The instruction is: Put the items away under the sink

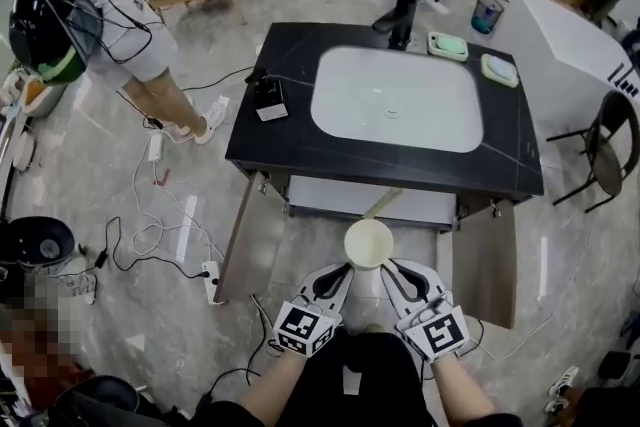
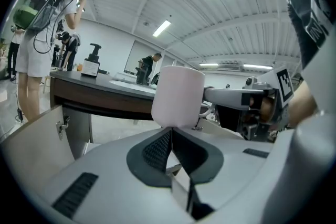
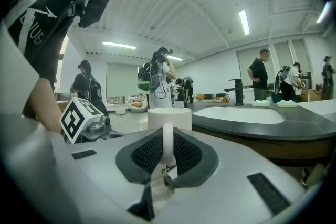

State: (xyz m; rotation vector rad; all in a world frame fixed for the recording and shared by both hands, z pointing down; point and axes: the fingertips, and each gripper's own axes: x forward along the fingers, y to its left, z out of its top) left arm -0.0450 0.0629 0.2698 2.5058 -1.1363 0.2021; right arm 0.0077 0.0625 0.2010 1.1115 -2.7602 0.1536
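Two grippers and one mug [image 1: 368, 243] low in front of the sink [image 1: 335, 105]. One faucet [image 1: 400, 10], black, behind the sink's middle. One black pump dispenser [image 1: 268, 97] on the dark counter [image 1: 290, 145] left of the sink. Two small pale green trays behind the sink to the right, one [image 1: 447, 45] close to the faucet, the other [image 1: 499, 69] further right. Two cabinet doors hanging open below the sink, left door [image 1: 245, 240] and right door [image 1: 490, 260].

Mug cream-white, upright, just short of the sink's front edge, between the two open doors. Right gripper [image 3: 167, 136] clamped on the mug's handle [image 3: 168, 150], pads pressing either side of the loop, mug body [image 3: 169, 117] straight ahead of the tips. Left gripper [image 2: 171, 128] with jaws fully together and nothing between them, tips right at the mug's lower wall [image 2: 178, 97] from the other side; touching or a hair apart, hard to tell. Both grippers side by side in the head view, left [image 1: 345, 270] and right [image 1: 388, 267], angled in toward the mug.

Mug open side up, bare cream inside. Sink basin white, only a drain at its middle. Each tray with a pale block in it, kind unclear. Cabinet under the sink mostly in shadow.
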